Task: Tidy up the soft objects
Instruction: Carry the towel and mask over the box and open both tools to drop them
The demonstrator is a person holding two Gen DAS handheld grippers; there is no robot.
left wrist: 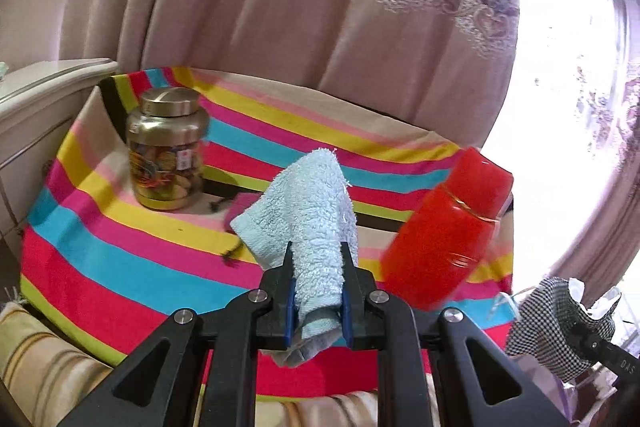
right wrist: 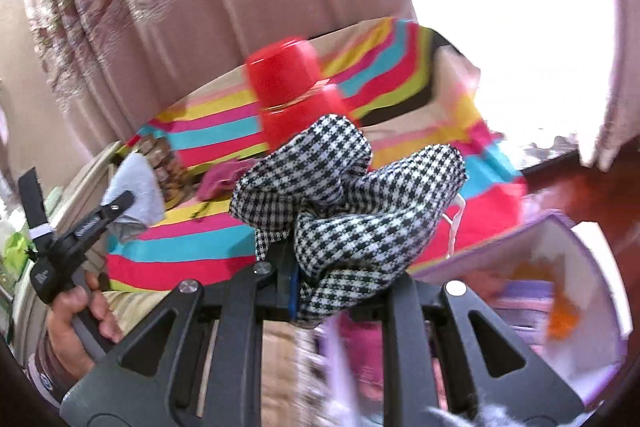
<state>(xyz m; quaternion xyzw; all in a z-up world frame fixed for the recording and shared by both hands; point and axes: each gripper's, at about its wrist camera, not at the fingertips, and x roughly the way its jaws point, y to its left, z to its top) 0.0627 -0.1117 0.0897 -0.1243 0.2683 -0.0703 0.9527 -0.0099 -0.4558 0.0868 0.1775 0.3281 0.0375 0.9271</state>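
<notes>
My left claw (left wrist: 318, 267) is pinching the pale blue towel (left wrist: 308, 203), which bunches up between the pads and hangs clear above the striped table (left wrist: 120, 267); my right claw (right wrist: 320, 259) is clamped on the black-and-white checked cloth (right wrist: 344, 195), also off the table. Both soft things look lifted and in carriage, so I judge the step in hand is bringing them to where they belong, perhaps the purple-rimmed box (right wrist: 560, 247) low on the right in the right wrist view, though its contents are too blurred to read. To do this well I would keep both grips firm and carry the loose corners high enough not to drag. The red bottle (left wrist: 448, 235) stands close to the right of the towel and just behind the checked cloth, and could be tipped by a trailing fold; the gold-lidded jar (left wrist: 166, 151) sits well apart at the left. The near table edge and the middle stripes offer the open room.
</notes>
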